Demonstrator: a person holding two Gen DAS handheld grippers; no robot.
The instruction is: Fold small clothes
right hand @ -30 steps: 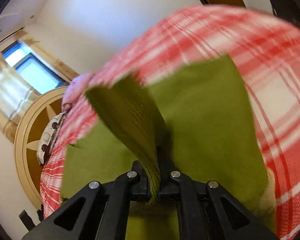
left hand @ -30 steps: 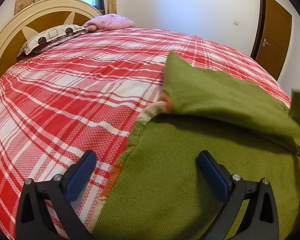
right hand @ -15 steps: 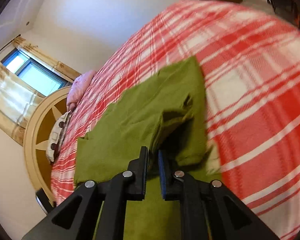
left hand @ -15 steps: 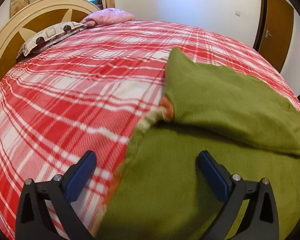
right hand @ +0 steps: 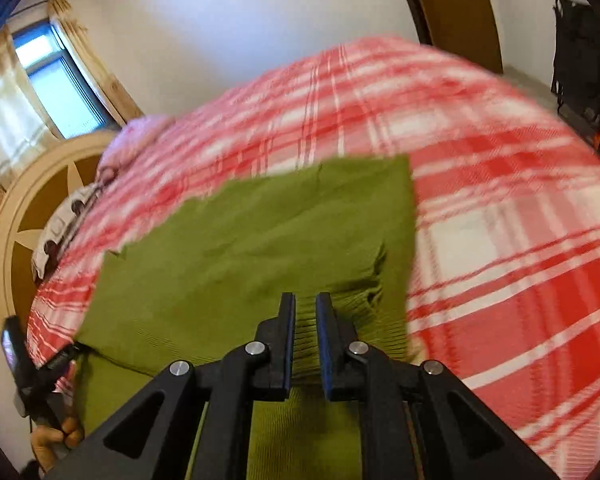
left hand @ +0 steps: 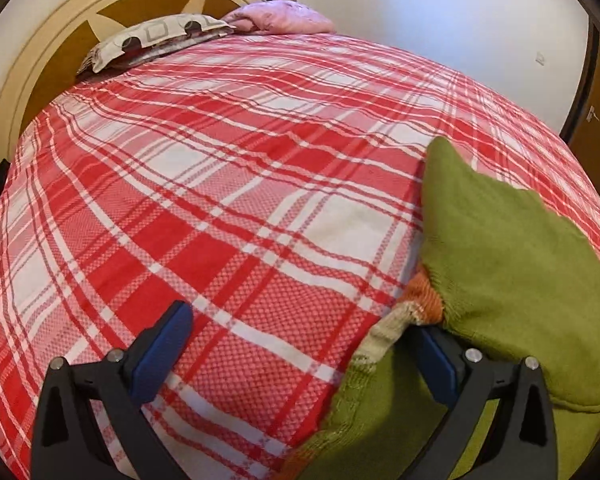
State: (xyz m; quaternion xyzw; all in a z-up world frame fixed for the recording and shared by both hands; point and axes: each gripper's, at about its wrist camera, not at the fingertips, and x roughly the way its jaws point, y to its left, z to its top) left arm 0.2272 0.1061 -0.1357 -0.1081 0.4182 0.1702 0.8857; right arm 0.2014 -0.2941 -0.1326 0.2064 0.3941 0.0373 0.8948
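1. The green knitted garment lay on the red plaid bedspread, partly folded, one flap laid over the body.
2. In the right wrist view the right gripper hovered right over the garment's near ribbed hem, its jaws parted by a narrow gap with no cloth between them.
3. The left gripper stood wide apart at the garment's left edge; its right finger seemed tucked under the folded flap, beside the orange and cream cuff, its left finger over bare bedspread.
4. The garment's long axis ran away from the right gripper towards the far wall, hem nearest.
5. Probably the left gripper was better placed for the left-side fold.
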